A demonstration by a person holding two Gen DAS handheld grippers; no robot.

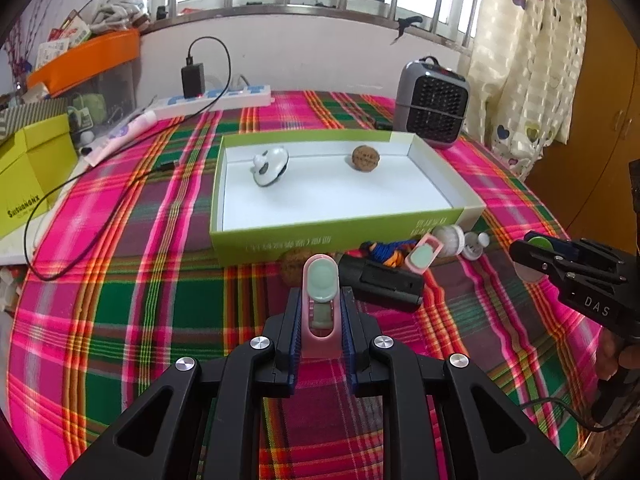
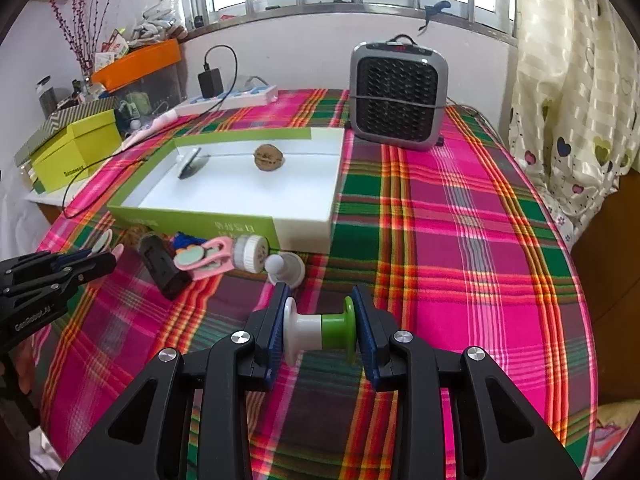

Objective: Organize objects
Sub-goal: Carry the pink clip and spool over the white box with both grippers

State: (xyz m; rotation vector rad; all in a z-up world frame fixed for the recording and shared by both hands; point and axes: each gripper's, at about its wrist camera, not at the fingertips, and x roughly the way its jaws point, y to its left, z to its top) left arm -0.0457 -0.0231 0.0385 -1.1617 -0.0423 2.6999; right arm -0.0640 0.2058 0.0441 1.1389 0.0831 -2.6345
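Observation:
My left gripper (image 1: 320,312) is shut on a pink clip with a pale green pad (image 1: 320,292), held above the plaid cloth just in front of the green box (image 1: 340,236). The box holds a white panda toy (image 1: 270,166) and a walnut (image 1: 366,157). My right gripper (image 2: 320,320) is shut on a white and green spool (image 2: 320,330), right of the loose pile. It also shows in the left wrist view (image 1: 536,248). The pile has a black device (image 1: 380,284), a second pink clip (image 1: 424,254), a blue cord toy (image 1: 384,250) and white caps (image 1: 450,240).
A grey heater (image 1: 432,104) stands at the back right behind the box. A white power strip (image 1: 212,100) with a black charger and its cable runs along the back left. Yellow-green boxes (image 1: 28,172) sit at the left edge. A curtain (image 2: 572,80) hangs at right.

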